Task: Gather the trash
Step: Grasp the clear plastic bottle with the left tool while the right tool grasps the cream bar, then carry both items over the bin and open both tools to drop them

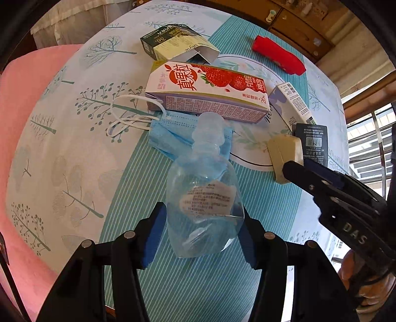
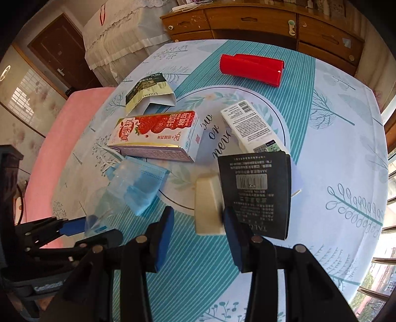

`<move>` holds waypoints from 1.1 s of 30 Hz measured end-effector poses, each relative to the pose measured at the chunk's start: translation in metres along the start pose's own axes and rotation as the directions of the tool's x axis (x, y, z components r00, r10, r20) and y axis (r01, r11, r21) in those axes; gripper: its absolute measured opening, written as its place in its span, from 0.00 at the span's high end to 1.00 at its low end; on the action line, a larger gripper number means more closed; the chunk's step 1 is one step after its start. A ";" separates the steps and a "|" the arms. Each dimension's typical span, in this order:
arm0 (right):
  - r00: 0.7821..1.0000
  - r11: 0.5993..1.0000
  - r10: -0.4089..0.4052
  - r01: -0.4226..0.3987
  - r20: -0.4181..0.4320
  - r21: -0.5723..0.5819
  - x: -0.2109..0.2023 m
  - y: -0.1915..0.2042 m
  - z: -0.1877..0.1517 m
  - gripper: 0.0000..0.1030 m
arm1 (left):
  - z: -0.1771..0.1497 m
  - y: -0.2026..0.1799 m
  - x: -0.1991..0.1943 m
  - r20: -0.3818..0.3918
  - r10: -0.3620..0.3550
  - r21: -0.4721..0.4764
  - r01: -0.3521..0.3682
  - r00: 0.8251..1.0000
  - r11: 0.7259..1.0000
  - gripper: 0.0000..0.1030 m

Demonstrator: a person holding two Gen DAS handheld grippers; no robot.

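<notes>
A clear, crumpled plastic bottle (image 1: 203, 195) lies on the tablecloth with its neck over a blue face mask (image 1: 170, 138). My left gripper (image 1: 201, 210) points down over the bottle's base, and both blue pads press its sides. The right wrist view shows this grip at the left edge, bottle (image 2: 104, 203) between the fingers. My right gripper (image 2: 199, 215) stands open around a cream block (image 2: 208, 205). Its right pad touches the block, and a gap shows at the left pad. A black box (image 2: 257, 190) leans just right of that finger.
A strawberry drink carton (image 1: 205, 96), an opened dark green box (image 1: 173, 42), a white barcode box (image 2: 250, 126) and a red object (image 2: 250, 68) lie further back on the round table (image 2: 334, 153). A pink seat (image 1: 27, 119) is at the left, a wooden cabinet (image 2: 247, 22) beyond.
</notes>
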State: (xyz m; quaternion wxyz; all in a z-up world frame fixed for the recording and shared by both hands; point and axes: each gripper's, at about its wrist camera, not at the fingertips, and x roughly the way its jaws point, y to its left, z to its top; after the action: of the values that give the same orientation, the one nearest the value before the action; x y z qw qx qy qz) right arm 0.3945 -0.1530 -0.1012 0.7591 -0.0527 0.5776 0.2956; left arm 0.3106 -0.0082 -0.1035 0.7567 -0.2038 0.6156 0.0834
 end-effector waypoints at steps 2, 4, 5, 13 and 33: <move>1.000 1.000 -0.017 0.017 -0.015 -0.016 0.009 0.003 0.002 0.66 | 0.000 0.008 -0.005 0.010 -0.025 -0.021 0.025 1.000 0.999 0.48; 0.999 0.999 -0.030 0.029 -0.027 -0.031 0.017 0.006 0.002 0.69 | 0.001 0.018 -0.011 0.021 -0.047 -0.038 0.048 0.999 0.998 0.48; 0.999 0.999 -0.037 0.036 -0.021 -0.038 0.020 0.007 0.003 0.69 | -0.001 0.021 -0.013 0.026 -0.057 -0.046 0.058 0.998 0.997 0.48; 1.000 0.998 0.007 -0.007 -0.006 -0.058 0.008 0.022 -0.008 0.74 | -0.010 0.039 -0.036 0.071 -0.098 -0.068 0.102 0.993 0.992 0.48; 0.996 0.993 0.061 -0.066 0.059 0.097 -0.067 0.080 -0.089 0.75 | -0.065 0.050 -0.097 0.135 -0.178 0.163 0.156 0.975 0.974 0.49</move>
State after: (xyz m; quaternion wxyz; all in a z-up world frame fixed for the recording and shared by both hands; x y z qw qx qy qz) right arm 0.2680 -0.1505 -0.0482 0.7669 0.0116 0.5714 0.2919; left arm 0.2116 0.0225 -0.0302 0.8180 -0.1902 0.5427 -0.0128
